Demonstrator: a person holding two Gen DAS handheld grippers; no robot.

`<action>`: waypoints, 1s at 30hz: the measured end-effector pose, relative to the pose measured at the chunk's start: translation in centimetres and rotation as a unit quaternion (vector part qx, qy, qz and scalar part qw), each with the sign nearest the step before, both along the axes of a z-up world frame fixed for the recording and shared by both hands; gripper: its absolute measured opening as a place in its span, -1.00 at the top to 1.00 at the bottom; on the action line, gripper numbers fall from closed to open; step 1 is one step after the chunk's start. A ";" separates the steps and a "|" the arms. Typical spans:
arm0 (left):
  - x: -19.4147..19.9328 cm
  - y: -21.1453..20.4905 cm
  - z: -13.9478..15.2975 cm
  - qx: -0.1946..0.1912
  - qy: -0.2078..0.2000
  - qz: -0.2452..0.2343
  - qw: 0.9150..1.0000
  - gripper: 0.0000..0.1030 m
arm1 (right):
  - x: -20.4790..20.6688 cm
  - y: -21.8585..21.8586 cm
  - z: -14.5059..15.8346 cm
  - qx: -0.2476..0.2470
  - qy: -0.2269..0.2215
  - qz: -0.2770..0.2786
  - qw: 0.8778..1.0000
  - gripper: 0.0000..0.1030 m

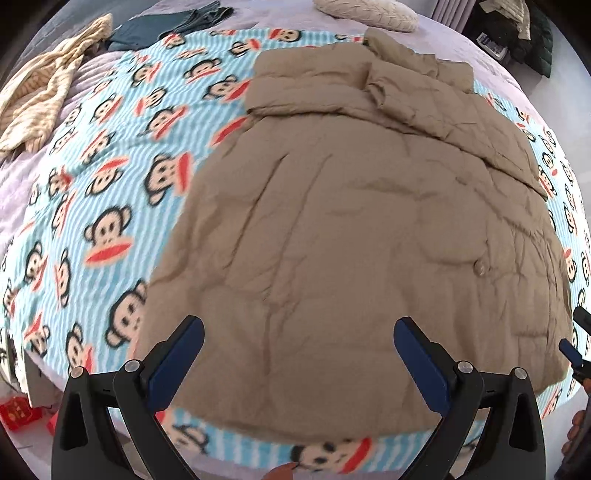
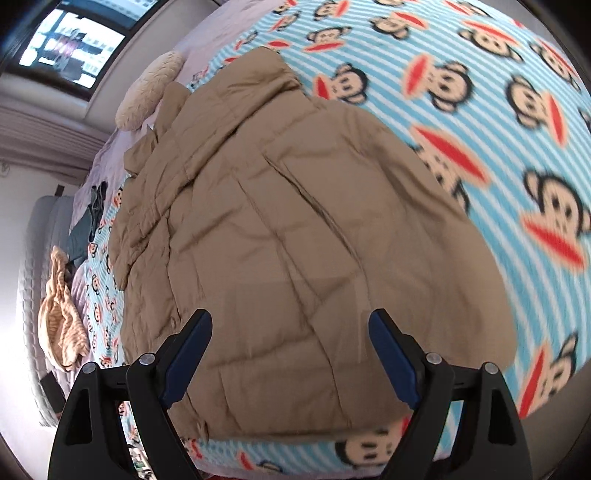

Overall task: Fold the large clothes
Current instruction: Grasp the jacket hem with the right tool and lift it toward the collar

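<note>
A large tan padded coat (image 1: 351, 229) lies spread flat on a blue striped monkey-print blanket (image 1: 92, 184), its sleeves folded over near the collar at the far end. My left gripper (image 1: 299, 332) hangs over the coat's near hem, jaws wide apart with nothing between them. In the right wrist view the same coat (image 2: 288, 240) fills the middle of the blanket (image 2: 498, 147). My right gripper (image 2: 290, 323) hovers above its lower part, also open and empty. The right gripper's fingertips (image 1: 578, 332) show at the left view's right edge.
A cream striped garment (image 1: 40, 92) and dark teal clothes (image 1: 162, 29) lie at the bed's far left. A fluffy cream pillow (image 1: 365, 13) sits past the coat. Dark jackets (image 1: 517, 33) are piled beyond the bed's corner. A window (image 2: 70, 44) is behind the bed. Red items (image 1: 16, 413) lie on the floor.
</note>
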State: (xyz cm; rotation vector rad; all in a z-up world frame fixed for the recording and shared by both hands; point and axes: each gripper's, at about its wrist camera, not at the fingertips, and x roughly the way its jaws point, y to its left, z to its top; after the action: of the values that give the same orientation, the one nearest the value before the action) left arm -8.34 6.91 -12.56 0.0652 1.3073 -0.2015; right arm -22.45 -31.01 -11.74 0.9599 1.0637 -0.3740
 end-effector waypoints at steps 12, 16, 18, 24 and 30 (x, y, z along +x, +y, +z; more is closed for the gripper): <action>-3.8 10.0 -2.6 -0.122 0.072 0.083 0.986 -1.00 | -5.5 0.6 -2.2 0.113 -0.008 -0.057 0.992 -0.72; -4.7 10.9 -4.8 -0.192 0.120 0.096 0.969 -1.00 | -6.6 1.3 -3.8 0.151 0.005 -0.054 0.987 -0.72; -4.8 10.6 -5.9 -0.212 0.136 0.099 0.963 -1.00 | -7.0 1.4 -4.5 0.165 0.001 -0.062 0.984 -0.72; -3.1 8.5 -6.4 -0.265 0.131 0.095 0.951 -1.00 | -6.9 0.5 -6.0 0.187 -0.032 -0.095 0.977 -0.73; -1.1 6.7 -6.8 -0.284 0.125 0.105 0.945 -0.67 | -6.5 -0.5 -6.5 0.204 -0.048 -0.130 0.969 -0.73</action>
State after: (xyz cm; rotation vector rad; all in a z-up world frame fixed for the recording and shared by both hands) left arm -9.49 13.63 -19.35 -0.6058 1.4523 -0.4073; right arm -28.92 -31.49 -18.23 1.4811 0.9449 -0.3239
